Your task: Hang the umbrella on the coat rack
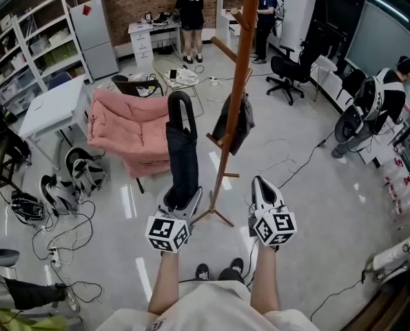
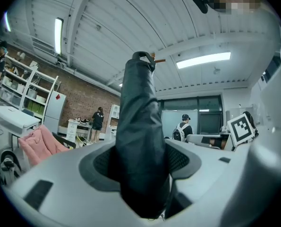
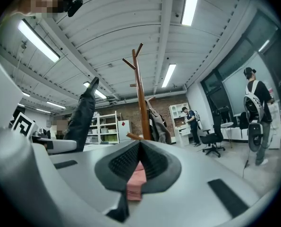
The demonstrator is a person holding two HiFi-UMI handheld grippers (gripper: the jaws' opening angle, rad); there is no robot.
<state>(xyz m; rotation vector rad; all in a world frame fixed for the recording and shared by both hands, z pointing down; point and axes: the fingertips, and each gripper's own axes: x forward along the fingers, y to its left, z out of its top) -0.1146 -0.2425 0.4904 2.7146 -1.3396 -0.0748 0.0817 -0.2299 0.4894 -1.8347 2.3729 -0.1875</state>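
Note:
A black folded umbrella (image 1: 182, 150) stands upright with its curved handle (image 1: 180, 105) on top. My left gripper (image 1: 182, 200) is shut on its lower end, and in the left gripper view the umbrella (image 2: 140, 126) fills the space between the pads. The wooden coat rack (image 1: 240, 67) stands just right of the umbrella, a little farther off, with a dark jacket (image 1: 236, 123) on a low peg. My right gripper (image 1: 262, 185) is level beside the left one, its jaws together and empty. In the right gripper view the coat rack (image 3: 140, 98) rises straight ahead, with the umbrella (image 3: 83, 115) at the left.
A pink armchair (image 1: 125, 129) stands left of the rack, with a white table (image 1: 49, 105) beyond it. Cables and bags (image 1: 67, 185) lie on the floor at the left. A black office chair (image 1: 294, 71) and several people stand at the back and right.

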